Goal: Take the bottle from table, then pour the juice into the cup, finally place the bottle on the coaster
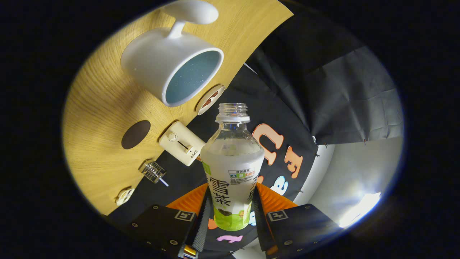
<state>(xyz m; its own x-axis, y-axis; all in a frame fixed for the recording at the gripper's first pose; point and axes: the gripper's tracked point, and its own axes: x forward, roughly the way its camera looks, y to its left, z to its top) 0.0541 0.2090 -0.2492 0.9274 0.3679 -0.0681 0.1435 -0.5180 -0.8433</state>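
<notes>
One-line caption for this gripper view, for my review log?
Gripper shut on uncapped bottle, tilted toward the white cup, dark coaster beside it.

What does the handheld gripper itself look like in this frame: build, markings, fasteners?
The gripper shows as two flat, plate-like fingers, one on each side. Each finger carries a small square black-and-white marker tag near its inner edge and several round screw heads. Ribbed, ridged surfaces line the inner sides. A small metallic fitting shows near the base of one finger. No cables or sleeves can be made out.
</notes>
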